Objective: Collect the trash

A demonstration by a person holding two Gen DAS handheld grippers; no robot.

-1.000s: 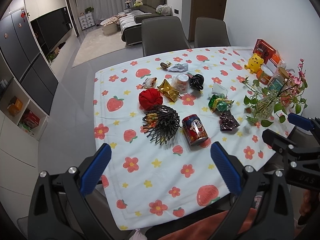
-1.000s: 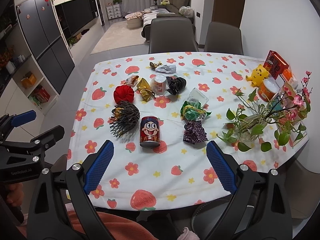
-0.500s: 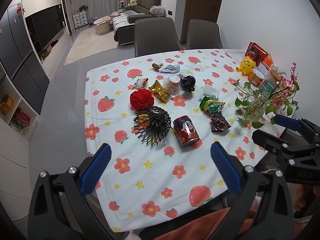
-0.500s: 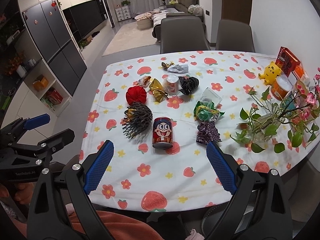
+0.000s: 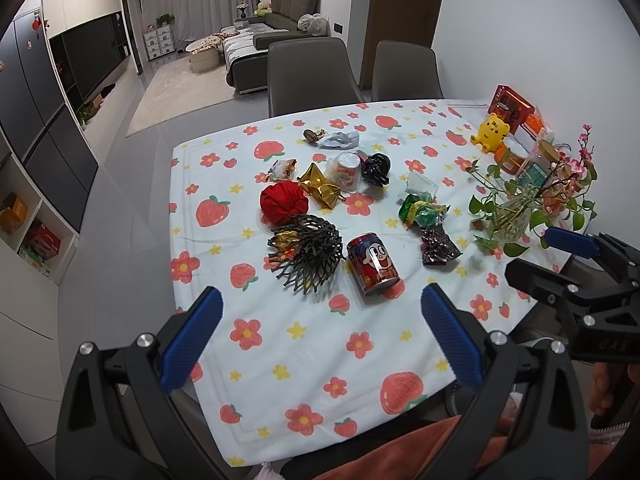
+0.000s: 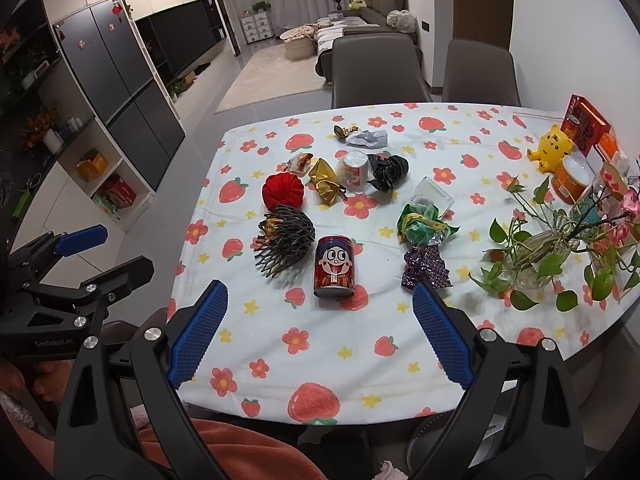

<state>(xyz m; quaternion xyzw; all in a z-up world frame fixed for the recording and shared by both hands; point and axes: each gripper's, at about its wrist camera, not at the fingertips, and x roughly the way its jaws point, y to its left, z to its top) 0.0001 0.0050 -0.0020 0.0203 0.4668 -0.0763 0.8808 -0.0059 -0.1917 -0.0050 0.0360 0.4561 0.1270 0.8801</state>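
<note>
Hovering short of the near edge of the worktop (image 6: 256, 364), both grippers hung over the person's lap with nothing in them, the left gripper (image 5: 320, 332) and the right gripper (image 6: 320, 332) each with its blue fingers (image 6: 198, 330) spread wide apart, which I took as readiness for a first pick, not any grasp under way. The trash lay loosely scattered across the middle of the flowered cloth, well clear of every edge: a red cartoon can (image 6: 334, 266) stood nearest the near edge, a black mesh sleeve (image 6: 285, 245) just beside it on the left, a crumpled red ball (image 6: 283, 193) behind that, then a gold wrapper (image 6: 327, 187), a small plastic cup (image 6: 352, 171) and a black crumpled bag (image 6: 389, 173) farther back. A green wrapper (image 6: 423, 224) and a dark purple wrapper (image 6: 425, 268) sat toward the right edge. Along that right edge stood a vase of leafy stems (image 6: 540, 252), a yellow toy (image 6: 554, 147) and jars, presumably keepsakes set aside from the litter. I saw no bin in either view, so where the pieces would go I could not tell.
</note>
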